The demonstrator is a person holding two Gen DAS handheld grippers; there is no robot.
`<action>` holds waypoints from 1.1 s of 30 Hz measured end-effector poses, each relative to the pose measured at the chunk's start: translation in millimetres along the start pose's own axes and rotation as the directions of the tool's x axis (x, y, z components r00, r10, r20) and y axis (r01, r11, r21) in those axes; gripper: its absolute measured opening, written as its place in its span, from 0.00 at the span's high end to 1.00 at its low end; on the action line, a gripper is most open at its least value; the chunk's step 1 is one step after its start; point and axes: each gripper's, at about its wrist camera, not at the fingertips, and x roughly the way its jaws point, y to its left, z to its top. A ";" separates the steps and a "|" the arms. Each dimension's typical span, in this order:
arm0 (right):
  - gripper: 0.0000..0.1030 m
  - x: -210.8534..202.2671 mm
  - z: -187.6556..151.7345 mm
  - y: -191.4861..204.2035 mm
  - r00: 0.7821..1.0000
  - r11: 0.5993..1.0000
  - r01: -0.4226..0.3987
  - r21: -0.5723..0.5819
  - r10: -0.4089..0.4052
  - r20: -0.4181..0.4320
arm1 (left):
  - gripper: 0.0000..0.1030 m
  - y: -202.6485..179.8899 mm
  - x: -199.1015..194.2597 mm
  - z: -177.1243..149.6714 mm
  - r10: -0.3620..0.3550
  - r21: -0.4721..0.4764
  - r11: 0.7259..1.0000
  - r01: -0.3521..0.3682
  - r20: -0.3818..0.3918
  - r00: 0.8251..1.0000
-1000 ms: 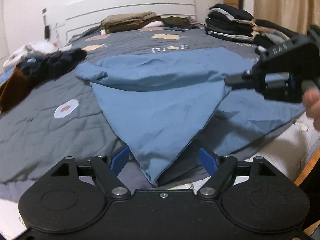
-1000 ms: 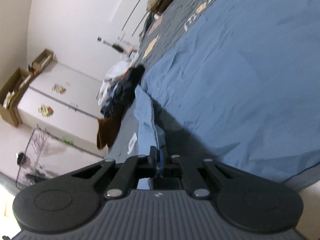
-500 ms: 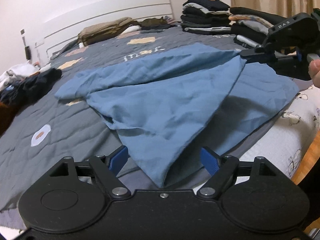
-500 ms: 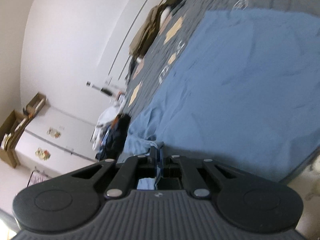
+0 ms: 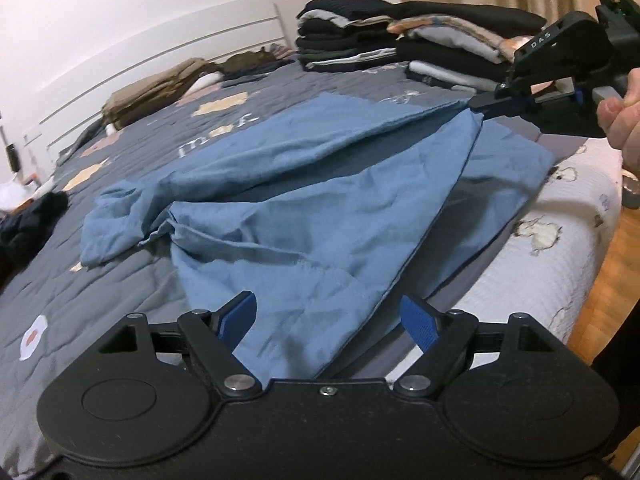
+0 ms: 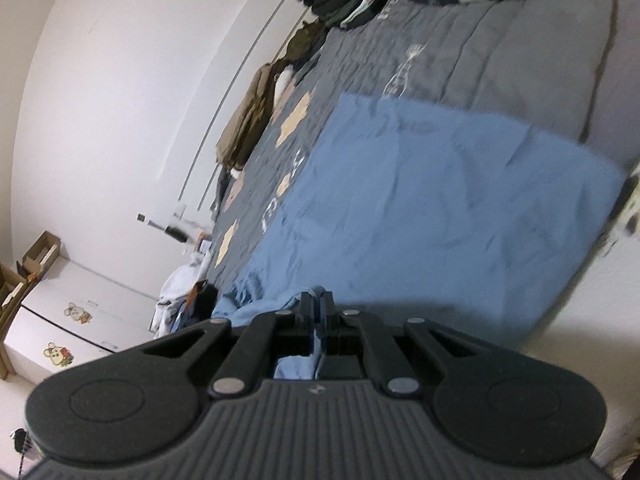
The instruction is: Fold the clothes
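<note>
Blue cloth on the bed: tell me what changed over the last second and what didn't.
The right gripper, shut on a corner of the blue cloth, has carried that corner up and toward the stacks of folded clothes, drawing the folded flap taut and wider. The left gripper stayed open, its blue-padded fingers either side of the cloth's near corner. The grey quilted bedspread lies unchanged.

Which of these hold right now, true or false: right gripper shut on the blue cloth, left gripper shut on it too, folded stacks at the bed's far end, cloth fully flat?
1. The right gripper is shut on a corner of the blue cloth. True.
2. The left gripper is shut on the cloth. False: its jaws stand open, with cloth lying between them.
3. Folded stacks sit at the far end of the bed. True.
4. The cloth lies fully flat. False: the held corner is lifted.
</note>
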 end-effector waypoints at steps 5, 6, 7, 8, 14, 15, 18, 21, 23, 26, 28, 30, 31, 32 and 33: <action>0.98 -18.8 23.3 -18.3 0.998 0.999 0.032 0.011 -0.032 0.054 | 0.24 -15.4 7.4 8.4 -0.035 0.015 0.999 0.035 0.012 0.999; 0.98 -23.2 27.4 -22.3 0.997 0.999 0.038 0.017 -0.039 0.065 | 0.24 -18.4 8.9 10.1 -0.042 0.018 0.999 0.042 0.014 0.999; 0.98 -28.0 31.2 -26.5 0.996 0.999 0.044 0.024 -0.046 0.078 | 0.24 -21.5 10.4 11.7 -0.050 0.022 0.999 0.049 0.017 0.999; 0.98 -33.3 34.4 -30.6 0.995 0.998 0.050 0.030 -0.052 0.089 | 0.24 -24.6 11.8 13.4 -0.057 0.025 0.998 0.056 0.019 0.998; 0.98 -53.1 49.2 -50.2 0.987 0.995 0.078 0.058 -0.085 0.139 | 0.24 -38.5 20.3 21.0 -0.088 0.037 0.996 0.087 0.027 0.996; 0.98 -55.6 51.6 -52.2 0.985 0.994 0.084 0.063 -0.093 0.147 | 0.24 -38.8 21.2 21.0 -0.091 0.036 0.995 0.090 0.027 0.996; 0.98 -62.7 57.6 -57.1 0.978 0.991 0.118 0.066 -0.127 0.165 | 0.24 -39.0 23.3 21.0 -0.092 0.036 0.995 0.091 0.023 0.995; 0.98 -59.0 60.2 -65.4 0.973 0.980 0.188 0.061 -0.195 0.127 | 0.24 -38.4 24.2 21.8 -0.092 0.030 0.995 0.092 0.021 0.995; 0.98 -51.2 59.8 -68.5 0.962 0.967 0.252 0.036 -0.255 0.098 | 0.24 -38.7 24.4 22.4 -0.095 0.029 0.995 0.094 0.023 0.995; 0.98 -43.0 56.0 -71.6 0.945 0.948 0.318 0.005 -0.317 0.075 | 0.24 -39.4 22.9 22.5 -0.095 0.033 0.995 0.094 0.026 0.995; 0.98 -46.5 53.8 -72.4 0.942 0.947 0.322 0.014 -0.322 0.090 | 0.24 -37.4 21.5 22.6 -0.093 0.028 0.995 0.092 0.030 0.995; 0.98 -52.9 52.3 -70.9 0.943 0.950 0.313 0.019 -0.313 0.114 | 0.24 -33.6 19.0 23.0 -0.090 0.017 0.996 0.089 0.038 0.995; 0.98 -58.2 52.1 -67.5 0.945 0.954 0.300 0.016 -0.299 0.134 | 0.24 -31.8 17.8 23.1 -0.089 0.011 0.996 0.088 0.042 0.995; 0.98 -63.6 52.0 -63.7 0.946 0.958 0.286 0.014 -0.285 0.154 | 0.24 -29.9 16.5 23.3 -0.087 0.005 0.996 0.087 0.045 0.995; 0.98 -69.1 51.8 -60.0 0.947 0.962 0.273 0.010 -0.270 0.175 | 0.24 -28.6 15.2 23.5 -0.087 0.001 0.996 0.087 0.049 0.995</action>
